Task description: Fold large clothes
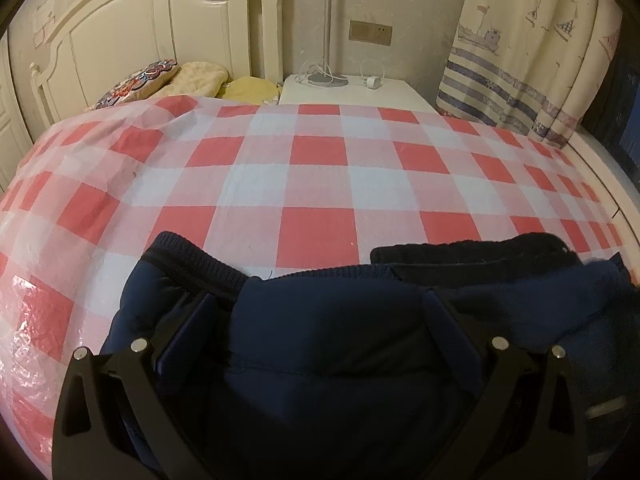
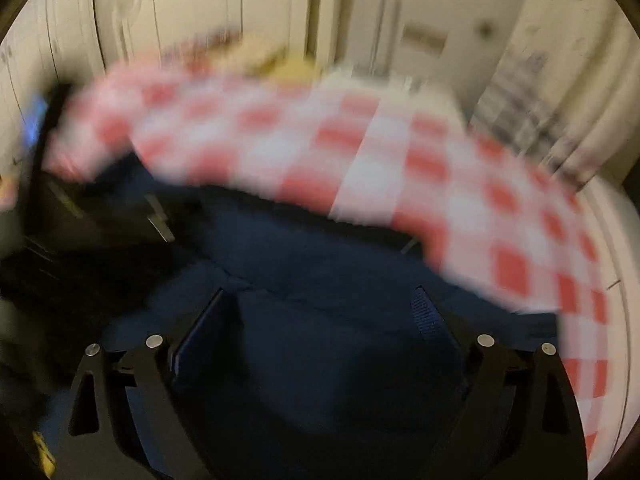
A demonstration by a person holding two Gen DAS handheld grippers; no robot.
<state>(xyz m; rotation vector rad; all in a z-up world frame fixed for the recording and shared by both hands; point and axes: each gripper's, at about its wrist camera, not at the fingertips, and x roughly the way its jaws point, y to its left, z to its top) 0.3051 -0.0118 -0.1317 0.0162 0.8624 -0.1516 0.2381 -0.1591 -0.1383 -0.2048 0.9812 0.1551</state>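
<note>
- My left gripper [image 1: 320, 308] has its jaws spread wide over the dark navy blue fabric garment with ribbed knit trim [image 1: 320, 340]; the pads press on nothing.
- My right gripper [image 2: 326, 308] is also spread wide, with the same navy cloth [image 2: 320, 360] lying between the fingers, not pinched.
- The garment sits at the near edge of the bed, on the red-and-white checked plastic sheet [image 1: 320, 168] that covers it.
- In the left wrist view, a ribbed cuff or hem [image 1: 192, 260] lies just ahead of my left finger, flat on the checks.
- A darker, near-black folded layer [image 1: 472, 248] shows at the garment's far right edge, touching the navy cloth.
- At the head of the bed: white wooden headboard [image 1: 132, 28], embroidered patterned cushion [image 1: 136, 84], beige pillow [image 1: 200, 76] and yellow pillow [image 1: 252, 88] beside each other.
- A white bedside table [image 1: 384, 94] stands past the far edge of the bed, with a grey-based lamp [image 1: 328, 76] and a white cable on top.
- A sailboat-print curtain with blue stripes [image 1: 520, 52] hangs at the far right corner.
- The right wrist view is heavily motion-blurred; the black shapes at its left I cannot identify.
</note>
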